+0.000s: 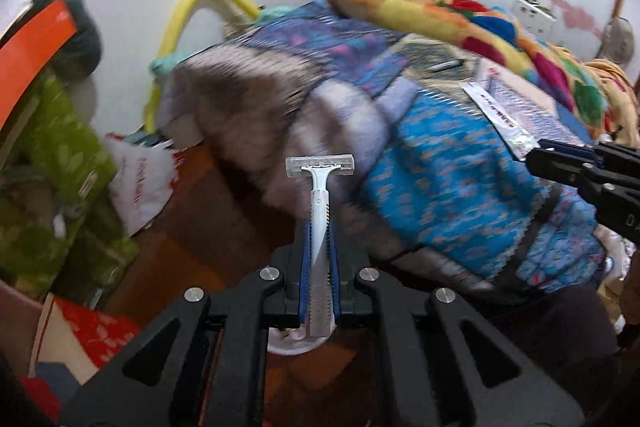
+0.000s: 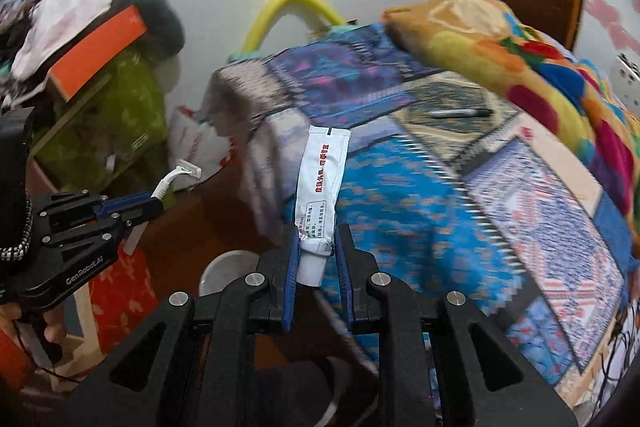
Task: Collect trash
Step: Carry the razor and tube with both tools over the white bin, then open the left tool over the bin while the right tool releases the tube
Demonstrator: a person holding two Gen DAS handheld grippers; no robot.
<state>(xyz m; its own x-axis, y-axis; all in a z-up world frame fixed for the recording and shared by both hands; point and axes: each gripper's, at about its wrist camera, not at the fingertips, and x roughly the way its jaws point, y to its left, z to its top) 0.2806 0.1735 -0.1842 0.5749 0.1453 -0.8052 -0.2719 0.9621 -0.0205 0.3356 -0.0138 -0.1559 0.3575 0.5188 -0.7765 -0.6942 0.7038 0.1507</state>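
Gripping trash in both grippers, up off the bed.

Clamping a white plastic disposable razor [image 1: 319,223] by its handle in the left gripper [image 1: 319,267], squeezing a flattened white tube with red lettering [image 2: 320,187] near its cap in the right gripper [image 2: 318,259], hovering beside the blue patchwork bedspread [image 2: 420,211] with a grey marker pen [image 2: 460,113] lying further back.

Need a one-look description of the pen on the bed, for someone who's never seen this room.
Find the bed's patchwork quilt. Below the orange blanket heaped on it, the pen lies flat on an olive patterned patch. It is thin, dark and grey, the only loose item there.
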